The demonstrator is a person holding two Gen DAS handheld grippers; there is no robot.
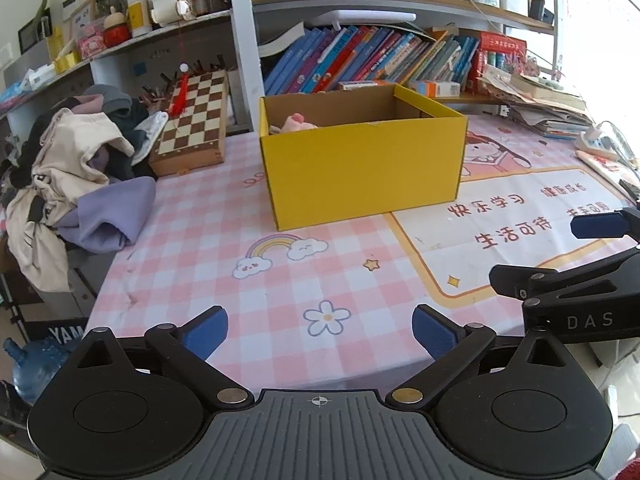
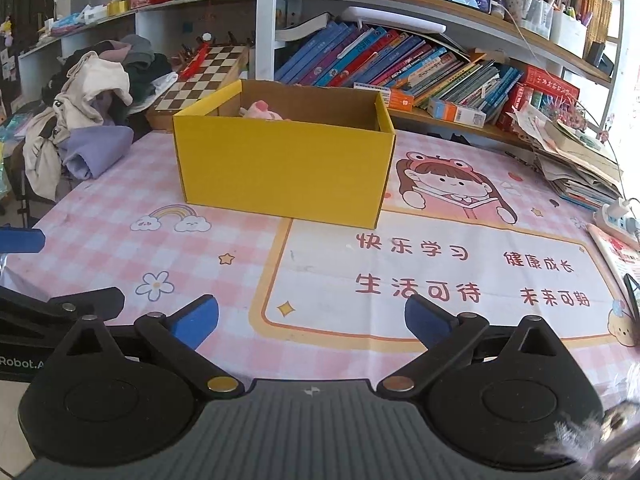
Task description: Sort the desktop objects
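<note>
Both grippers, left gripper (image 1: 320, 330) and right gripper (image 2: 311, 318), tilt down over the worktop (image 1: 224, 240), jaws wide apart and empty, yellow box (image 1: 360, 168) at frame centre.

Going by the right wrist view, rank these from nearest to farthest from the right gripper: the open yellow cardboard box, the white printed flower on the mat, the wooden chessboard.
From the right gripper:
1. White printed flower, on the mat, just ahead and left.
2. Open yellow cardboard box, mid-table, ahead.
3. Wooden chessboard, behind the box, far left.
</note>
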